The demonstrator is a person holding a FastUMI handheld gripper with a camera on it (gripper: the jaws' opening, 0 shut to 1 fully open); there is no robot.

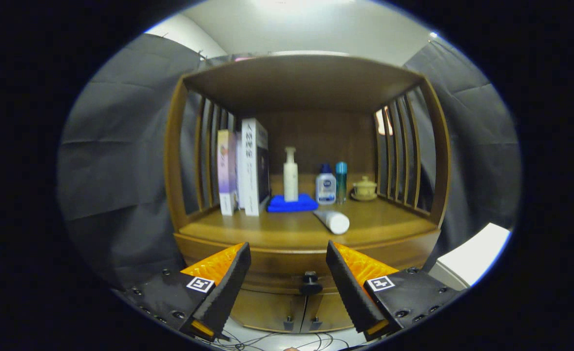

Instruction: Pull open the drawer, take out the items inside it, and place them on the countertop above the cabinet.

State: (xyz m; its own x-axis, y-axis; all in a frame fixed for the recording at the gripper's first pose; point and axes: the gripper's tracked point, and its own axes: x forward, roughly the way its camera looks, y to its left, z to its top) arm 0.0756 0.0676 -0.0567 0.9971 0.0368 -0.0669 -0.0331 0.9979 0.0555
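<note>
A wooden cabinet stands ahead, with a countertop (267,231) under a slatted hutch. Its drawer front (277,270) sits just below the countertop and looks closed, and a small dark knob (310,280) marks its middle. My gripper (287,265) is open, with the fingers spread to either side of the knob and nothing between them. The knob lies a little beyond the fingertips. A white tube (332,220) lies on its side on the countertop, right of centre. The drawer's inside is hidden.
Upright books (248,168) stand at the back left of the countertop. A white pump bottle (290,175) rests on a blue cloth (291,204), beside a small blue-capped bottle (325,184), a teal can (341,181) and a lidded cup (364,188). Two lower doors (287,307) sit under the drawer. A white surface (477,256) lies right.
</note>
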